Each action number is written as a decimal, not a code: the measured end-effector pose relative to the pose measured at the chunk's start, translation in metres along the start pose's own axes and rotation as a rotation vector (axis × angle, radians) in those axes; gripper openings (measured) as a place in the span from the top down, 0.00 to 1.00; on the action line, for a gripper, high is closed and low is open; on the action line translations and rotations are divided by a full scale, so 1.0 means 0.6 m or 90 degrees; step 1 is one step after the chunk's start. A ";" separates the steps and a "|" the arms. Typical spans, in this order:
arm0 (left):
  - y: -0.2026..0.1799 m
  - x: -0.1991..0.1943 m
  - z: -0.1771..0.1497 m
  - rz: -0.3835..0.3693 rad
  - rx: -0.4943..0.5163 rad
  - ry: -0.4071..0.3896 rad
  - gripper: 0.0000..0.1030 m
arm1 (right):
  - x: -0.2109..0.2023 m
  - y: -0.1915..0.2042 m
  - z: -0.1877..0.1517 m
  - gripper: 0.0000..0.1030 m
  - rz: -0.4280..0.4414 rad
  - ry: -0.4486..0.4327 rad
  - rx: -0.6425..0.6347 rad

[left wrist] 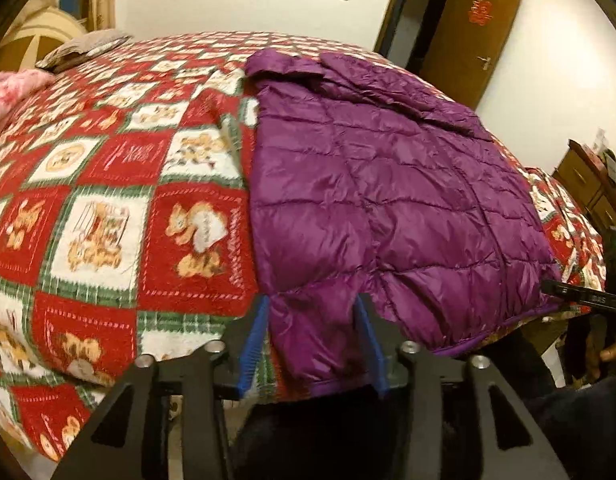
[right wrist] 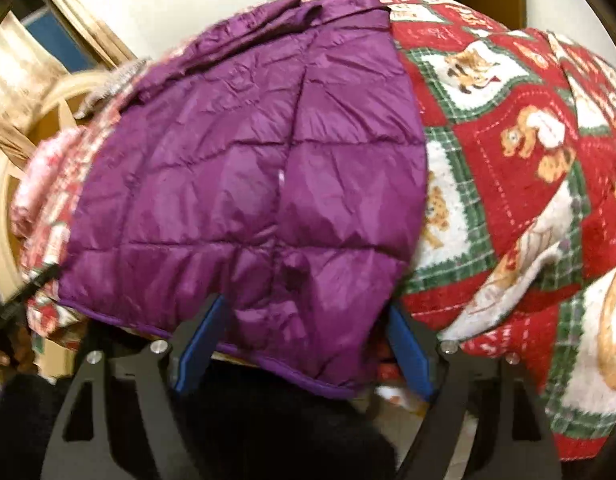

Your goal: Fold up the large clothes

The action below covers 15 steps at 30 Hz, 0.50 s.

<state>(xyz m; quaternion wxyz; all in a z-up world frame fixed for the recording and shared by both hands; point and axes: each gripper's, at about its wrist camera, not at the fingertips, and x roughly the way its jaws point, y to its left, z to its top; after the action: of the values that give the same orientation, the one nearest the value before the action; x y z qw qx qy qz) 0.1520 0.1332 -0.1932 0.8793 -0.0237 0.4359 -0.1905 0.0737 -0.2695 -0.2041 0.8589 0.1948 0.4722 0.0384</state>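
Fingers (left wrist: 263,322) of left gripper (left wrist: 314,332) spread wide around jacket (left wrist: 388,184) hem corner, not yet pinched; right gripper (right wrist: 308,332) likewise spread at opposite corner. Lying flat on bed (left wrist: 107,184), hem hanging over near edge, between both pairs; probably set for lifting hem toward collar.
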 end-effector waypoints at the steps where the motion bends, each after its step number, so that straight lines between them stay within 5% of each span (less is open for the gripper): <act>1: 0.006 0.005 -0.003 -0.007 -0.014 0.010 0.53 | 0.001 0.002 -0.001 0.20 0.008 0.002 -0.001; 7: 0.007 0.043 -0.016 -0.041 -0.042 0.068 0.50 | 0.014 0.022 -0.011 0.24 -0.009 0.010 -0.045; 10: 0.007 0.047 -0.014 -0.050 -0.048 0.067 0.48 | 0.017 0.021 -0.010 0.44 -0.016 0.004 -0.046; 12: 0.011 0.045 -0.015 -0.061 -0.056 0.060 0.48 | 0.012 0.018 -0.008 0.69 -0.005 0.002 -0.049; 15: 0.011 0.042 -0.018 -0.066 -0.055 0.054 0.79 | 0.004 0.029 -0.008 0.82 0.000 -0.008 -0.069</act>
<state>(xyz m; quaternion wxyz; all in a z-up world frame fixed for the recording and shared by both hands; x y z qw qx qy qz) 0.1596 0.1316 -0.2203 0.8472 -0.0760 0.4788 -0.2173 0.0731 -0.2516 -0.2022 0.8710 0.1486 0.4640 0.0628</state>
